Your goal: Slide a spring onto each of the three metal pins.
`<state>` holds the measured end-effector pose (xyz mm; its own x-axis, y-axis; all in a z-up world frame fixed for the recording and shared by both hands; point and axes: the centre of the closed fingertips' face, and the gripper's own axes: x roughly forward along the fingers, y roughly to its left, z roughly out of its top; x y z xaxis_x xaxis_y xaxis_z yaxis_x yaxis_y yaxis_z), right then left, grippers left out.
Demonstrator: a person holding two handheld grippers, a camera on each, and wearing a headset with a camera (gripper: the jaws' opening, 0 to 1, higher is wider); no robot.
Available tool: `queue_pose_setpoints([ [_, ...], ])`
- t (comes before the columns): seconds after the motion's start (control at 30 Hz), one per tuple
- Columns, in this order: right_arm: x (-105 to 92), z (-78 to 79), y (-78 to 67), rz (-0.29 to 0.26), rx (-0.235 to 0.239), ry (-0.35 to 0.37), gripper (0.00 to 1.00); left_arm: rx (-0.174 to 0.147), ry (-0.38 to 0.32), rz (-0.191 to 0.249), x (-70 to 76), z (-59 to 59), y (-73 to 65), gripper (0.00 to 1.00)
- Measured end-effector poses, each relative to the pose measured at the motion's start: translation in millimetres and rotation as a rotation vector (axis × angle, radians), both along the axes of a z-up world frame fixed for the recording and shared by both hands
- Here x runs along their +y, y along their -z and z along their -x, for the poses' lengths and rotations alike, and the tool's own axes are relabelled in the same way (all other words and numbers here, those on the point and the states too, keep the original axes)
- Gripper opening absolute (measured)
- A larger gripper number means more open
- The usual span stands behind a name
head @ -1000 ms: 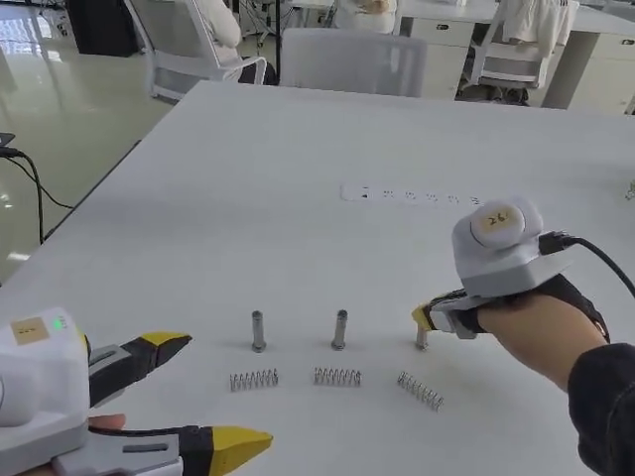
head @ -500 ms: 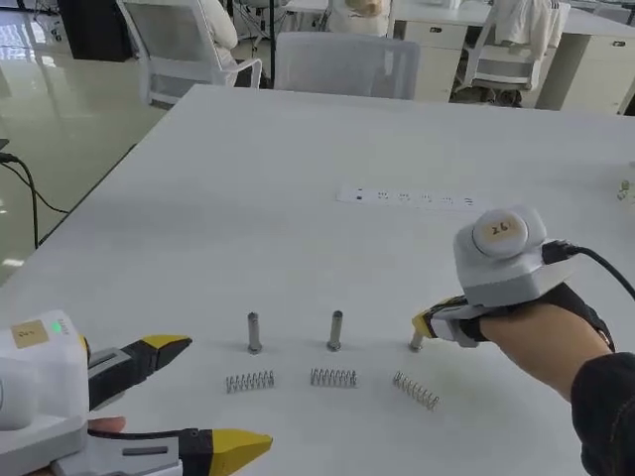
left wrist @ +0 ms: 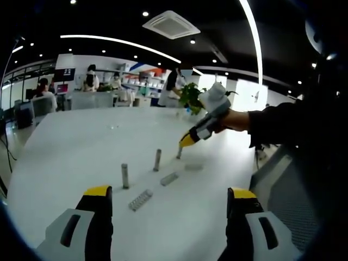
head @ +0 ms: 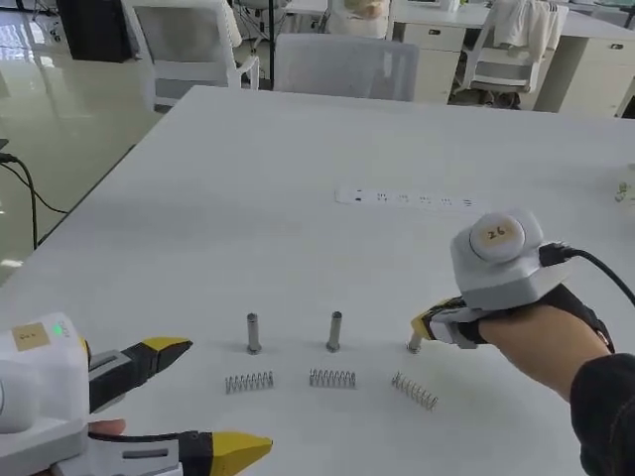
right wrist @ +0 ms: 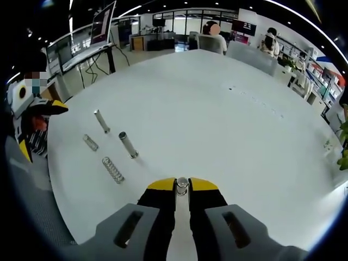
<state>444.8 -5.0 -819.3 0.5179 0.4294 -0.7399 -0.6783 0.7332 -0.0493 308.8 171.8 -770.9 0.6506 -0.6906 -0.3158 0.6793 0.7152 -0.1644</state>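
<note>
Little change is recorded over the last second. The right gripper [head: 421,329] has been kept at the right pin [right wrist: 182,185]. Its jaws are closed on the pin near its top, as confirmed in the right gripper view. Only a slight roll of the hand is noted. The small shift of the scene in the head view is put down to the camera. The left gripper [head: 223,397] has been held low at the near left, jaws wide apart and empty.

No spring has been lifted. The left spring [head: 249,382], middle spring [head: 332,379] and right spring [head: 414,390] are found lying flat on the table [head: 298,178], each just in front of its pin. The left pin [head: 253,333] and middle pin [head: 335,331] stand upright and bare. All three fittings are judged outstanding.

A power strip [head: 412,199] is set well behind the pins, with chairs [head: 342,64] beyond the table. Nothing lies between springs and pins. The jaws at the right pin's top would, however, block a spring there.
</note>
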Motion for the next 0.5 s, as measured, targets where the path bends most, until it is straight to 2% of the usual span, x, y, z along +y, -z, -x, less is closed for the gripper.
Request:
queue_pose_setpoints([
  [0.5,2.7,0.5,-1.0,-0.003,-0.019,-0.021,0.14,0.004,0.003,-0.002,-0.1,-0.2,1.1,0.83],
])
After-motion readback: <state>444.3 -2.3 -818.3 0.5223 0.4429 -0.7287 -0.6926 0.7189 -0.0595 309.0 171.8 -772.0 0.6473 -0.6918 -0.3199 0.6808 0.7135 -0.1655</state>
